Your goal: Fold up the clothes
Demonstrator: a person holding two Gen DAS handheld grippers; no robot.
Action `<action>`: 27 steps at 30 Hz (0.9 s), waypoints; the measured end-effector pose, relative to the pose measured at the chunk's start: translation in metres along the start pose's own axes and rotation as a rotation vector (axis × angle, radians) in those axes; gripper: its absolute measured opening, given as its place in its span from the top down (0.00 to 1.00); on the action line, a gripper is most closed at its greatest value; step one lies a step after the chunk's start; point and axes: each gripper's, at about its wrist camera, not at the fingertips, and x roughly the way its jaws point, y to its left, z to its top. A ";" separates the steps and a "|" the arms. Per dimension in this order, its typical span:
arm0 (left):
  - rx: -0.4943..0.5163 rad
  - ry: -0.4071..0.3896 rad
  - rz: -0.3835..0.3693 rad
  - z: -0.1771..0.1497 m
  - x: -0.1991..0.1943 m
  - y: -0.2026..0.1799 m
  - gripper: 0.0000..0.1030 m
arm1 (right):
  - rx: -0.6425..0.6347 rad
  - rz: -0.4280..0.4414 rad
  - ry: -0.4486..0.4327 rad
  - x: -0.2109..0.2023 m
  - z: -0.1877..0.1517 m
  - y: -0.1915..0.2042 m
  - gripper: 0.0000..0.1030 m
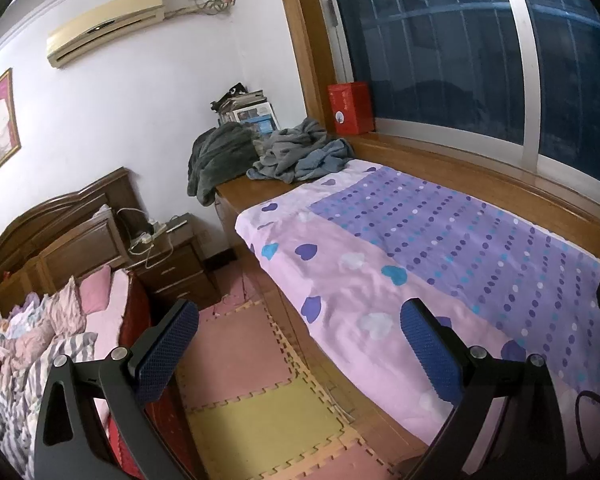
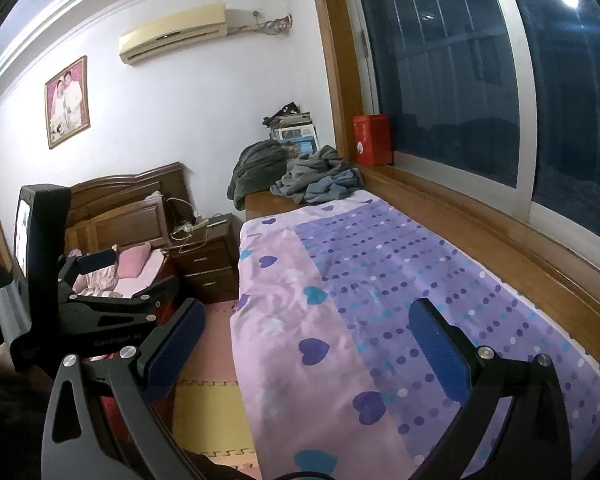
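A crumpled heap of grey and blue clothes (image 1: 300,152) (image 2: 320,180) lies at the far end of the wooden window bench. Beside it a dark grey garment (image 1: 220,156) (image 2: 256,164) hangs over the bench end. A pink and purple sheet (image 1: 420,248) (image 2: 360,280) with hearts and dots covers the near bench. My left gripper (image 1: 300,344) hovers over the sheet's left edge and the floor, jaws wide and holding nothing. It also shows in the right wrist view as the left gripper (image 2: 144,268). My right gripper (image 2: 310,340) stands open above the sheet, nothing between its blue pads. Both are far from the clothes.
A red box (image 1: 350,108) (image 2: 372,140) stands on the window sill, and a stack of books and boxes (image 1: 248,110) behind the clothes. A wooden nightstand (image 1: 172,256) and a bed with rumpled bedding (image 1: 40,340) are at left. Foam floor mats (image 1: 260,408) fill the gap.
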 end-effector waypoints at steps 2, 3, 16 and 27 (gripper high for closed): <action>0.000 -0.003 -0.002 0.000 0.000 0.001 0.00 | -0.004 0.000 -0.001 0.000 -0.001 0.001 0.00; -0.001 -0.002 -0.002 0.000 0.000 0.000 0.00 | -0.006 0.000 -0.001 0.000 -0.001 0.001 0.00; -0.004 0.008 -0.015 -0.002 0.006 -0.001 0.00 | -0.009 -0.009 0.009 0.001 -0.001 0.002 0.00; -0.017 0.026 -0.021 -0.003 0.011 0.001 0.00 | -0.008 -0.016 0.018 0.003 -0.002 0.002 0.00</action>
